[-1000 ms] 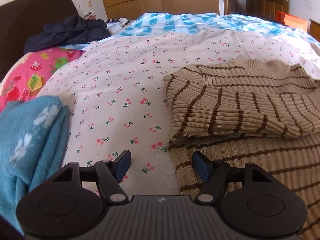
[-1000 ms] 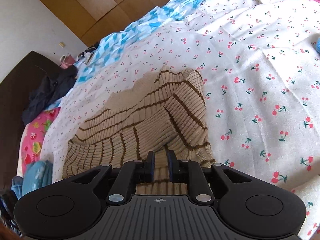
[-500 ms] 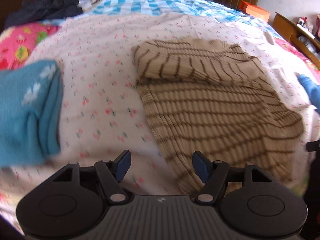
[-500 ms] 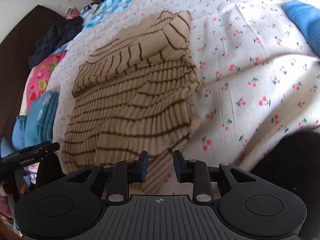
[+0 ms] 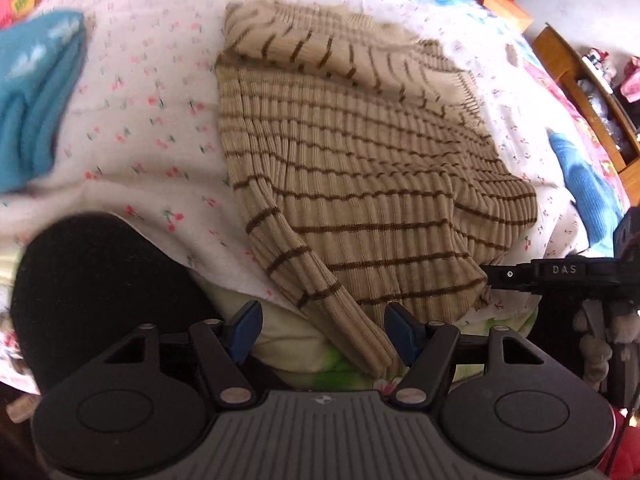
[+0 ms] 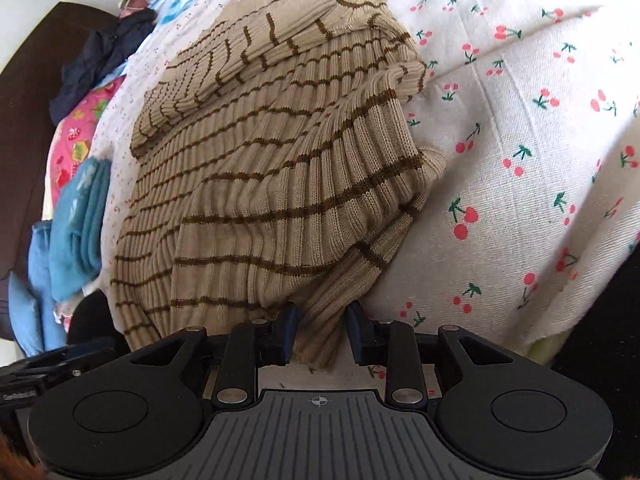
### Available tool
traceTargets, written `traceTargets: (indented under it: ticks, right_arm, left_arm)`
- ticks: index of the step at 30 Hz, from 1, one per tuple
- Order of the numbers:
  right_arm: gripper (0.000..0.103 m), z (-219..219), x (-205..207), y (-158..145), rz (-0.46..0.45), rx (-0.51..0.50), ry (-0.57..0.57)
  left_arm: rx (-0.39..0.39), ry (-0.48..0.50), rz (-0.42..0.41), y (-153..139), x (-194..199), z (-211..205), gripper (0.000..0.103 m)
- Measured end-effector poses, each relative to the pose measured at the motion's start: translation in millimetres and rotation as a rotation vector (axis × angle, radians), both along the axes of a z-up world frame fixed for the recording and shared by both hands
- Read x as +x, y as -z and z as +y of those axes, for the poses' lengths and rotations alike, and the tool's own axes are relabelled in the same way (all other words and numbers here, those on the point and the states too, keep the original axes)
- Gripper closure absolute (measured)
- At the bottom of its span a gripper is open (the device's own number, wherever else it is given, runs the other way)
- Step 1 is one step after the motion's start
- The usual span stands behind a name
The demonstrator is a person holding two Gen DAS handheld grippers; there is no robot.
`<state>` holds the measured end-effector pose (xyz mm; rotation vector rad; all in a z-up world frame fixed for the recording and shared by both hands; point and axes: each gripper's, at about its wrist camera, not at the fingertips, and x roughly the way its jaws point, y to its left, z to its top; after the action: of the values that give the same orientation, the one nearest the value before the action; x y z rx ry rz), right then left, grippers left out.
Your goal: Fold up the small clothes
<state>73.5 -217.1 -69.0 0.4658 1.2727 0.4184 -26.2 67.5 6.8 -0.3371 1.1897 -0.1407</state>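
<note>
— Sweater [image 5: 360,184]?
— Ribbed knit, tan with thin brown stripes, lying flat on the bed's white cherry-print sheet [image 6: 520,128]. Upper part folded over into a thick, rounded band along the far edge. Near hem draping over the bed's near edge.

— Left tool [image 5: 322,330]?
— Blue-tipped black fingers spread wide, gripping nothing. Narrow ribbed strip of the knit running down between them at the near left corner, close to the right pad, untouched as far as visible.

— Right tool [image 6: 320,334]?
— Jaws fairly narrow and closing. Bunched ribbed edge of the near right corner hanging between the pads [image 6: 289,330]; not clearly pressed from both sides, with a gap showing at the right pad.

— Around it?
— Folded blue fleece [image 5: 36,92], soft and thick, left of the sweater, well apart. Second blue piece [image 5: 584,188] to the right. Dark crumpled garment [image 6: 104,60] far off by the dark headboard, beside a pink printed pillow [image 6: 78,136]. Wooden shelf [image 5: 580,80] at the far right.
</note>
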Motion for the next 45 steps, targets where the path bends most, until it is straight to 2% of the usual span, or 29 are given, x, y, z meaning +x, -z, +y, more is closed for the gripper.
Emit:
traceTargets:
  ticks: [2,3,7,8,9,13,18,22,24,26,28,30,31,34,37,39,43,45]
  right_arm:
    - [0.091,-3,-2,-2,-0.012,0.025,0.000]
    - [0.092,-6,-4,-4,-0.020,0.044,0.008]
    - [0.095,-20,-10,-12,-0.062,0.150,0.063]
    - [0.095,-24,-11,-14,-0.072,0.181,0.080]
    - [0.096,-28,-13,-17,-0.081,0.212,0.096]
    - [0.096,-38,-15,-30,-0.132,0.299,0.148]
    - [0.096,-41,-10,-52,-0.205,0.347,0.165]
    - [0.096,-41,-6,-62,-0.240,0.342,0.164]
    - [0.096,-38,-5,-61,-0.232,0.326,0.157]
    - [0.096,-38,-4,-58,-0.211,0.319,0.157]
    - [0.096,-39,-5,-55,-0.202,0.311,0.161]
    - [0.096,-40,-7,-53,-0.200,0.310,0.164]
    - [0.096,-41,-7,-52,-0.199,0.309,0.165]
    - [0.096,-41,-8,-49,-0.193,0.317,0.164]
    - [0.096,-42,-8,-45,-0.181,0.329,0.159]
    - [0.096,-41,-8,-42,-0.173,0.338,0.152]
    - [0.096,-42,-8,-36,-0.164,0.364,0.146]
    - [0.096,-44,-8,-32,-0.162,0.382,0.150]
  left_arm:
    - [-0.016,0.009,0.021,9,8,-4,0.031]
    - [-0.013,0.017,0.026,12,10,-7,0.032]
    - [-0.049,0.024,0.051,21,16,-9,0.063]
    - [-0.065,0.011,0.051,21,16,-6,0.066]
    - [-0.084,-0.004,0.049,21,15,-2,0.074]
    - [-0.186,-0.088,-0.001,15,10,15,0.083]
    - [-0.271,-0.135,-0.093,-1,11,26,0.083]
    - [-0.264,-0.108,-0.146,-14,16,30,0.083]
    - [-0.223,-0.037,-0.134,-16,16,26,0.083]
    - [-0.130,0.083,-0.115,-17,19,10,0.082]
    - [-0.047,0.192,-0.096,-17,19,-6,0.075]
    - [-0.038,0.237,-0.056,-14,21,-12,0.068]
    - [-0.052,0.235,-0.025,-11,21,-13,0.064]
    - [-0.120,0.174,0.081,3,26,-15,0.063]
    - [-0.154,0.104,0.145,13,24,-18,0.062]
    - [-0.156,0.045,0.175,18,23,-17,0.061]
    - [-0.239,-0.098,0.192,22,21,-14,0.061]
    - [-0.208,-0.116,0.180,20,20,-20,0.059]
